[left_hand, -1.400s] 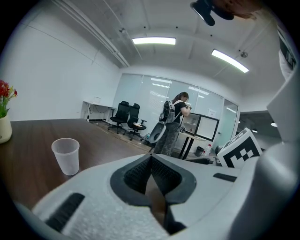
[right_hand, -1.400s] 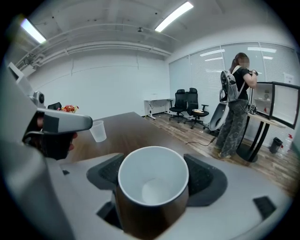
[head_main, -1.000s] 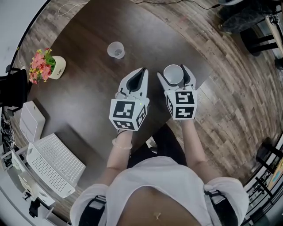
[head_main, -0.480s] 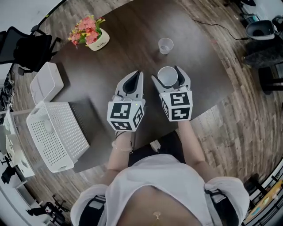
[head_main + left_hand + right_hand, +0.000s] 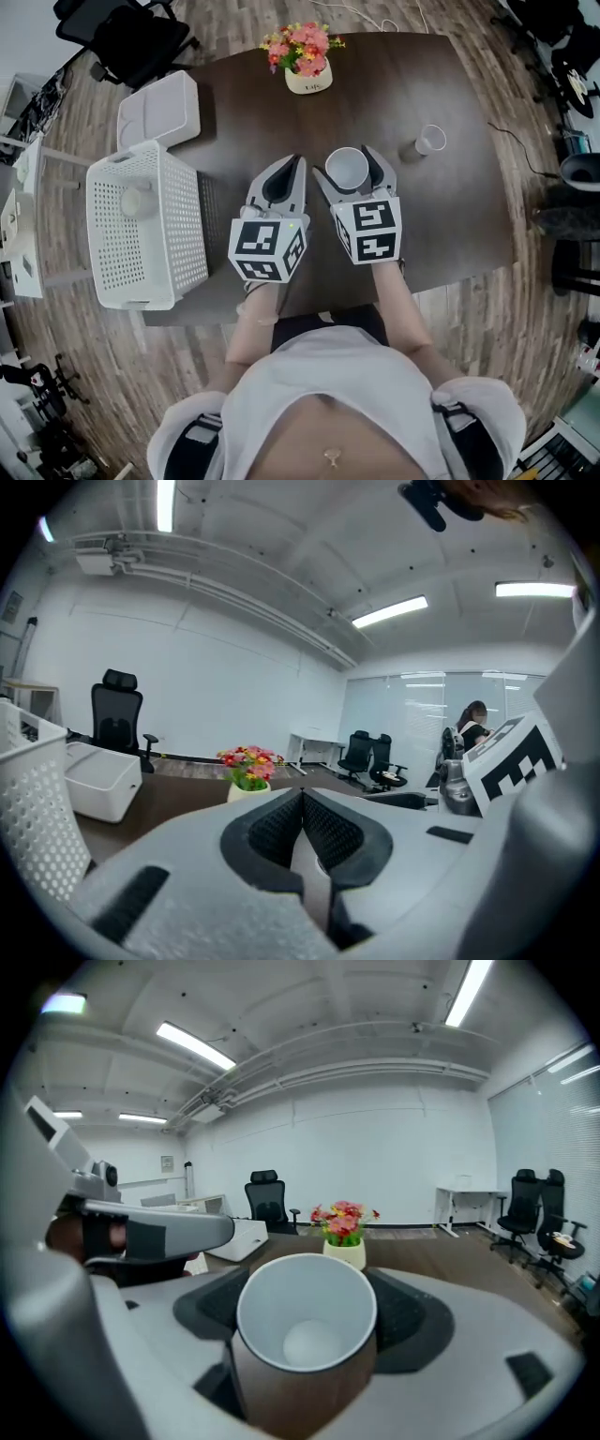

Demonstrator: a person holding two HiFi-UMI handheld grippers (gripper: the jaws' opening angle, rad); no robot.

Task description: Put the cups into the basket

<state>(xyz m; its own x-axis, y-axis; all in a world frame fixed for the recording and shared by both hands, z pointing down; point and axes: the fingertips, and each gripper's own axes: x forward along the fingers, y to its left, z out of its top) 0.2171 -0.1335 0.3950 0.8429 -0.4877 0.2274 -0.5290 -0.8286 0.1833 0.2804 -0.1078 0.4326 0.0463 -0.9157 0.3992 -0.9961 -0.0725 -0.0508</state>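
Right tool (image 5: 345,161) pinching a brown cup (image 5: 347,169), white inside, mouth up, one jaw on either side of its wall. Left tool (image 5: 292,167) just beside it at 9 o'clock, jaws pressed together with nothing between them. Both held over a dark desk (image 5: 441,225), pointing toward 12 o'clock.

White perforated basket (image 5: 187,225) at 9 o'clock from the tools, at the desk's left edge, with a pale cup (image 5: 134,200) lying inside. White box (image 5: 159,108) just beyond the basket, at 10 o'clock. Pot of pink and red flowers (image 5: 307,66) at 12 o'clock, near the desk's far edge. Clear plastic cup (image 5: 429,141) on the desk at 2 o'clock, well apart from the basket.
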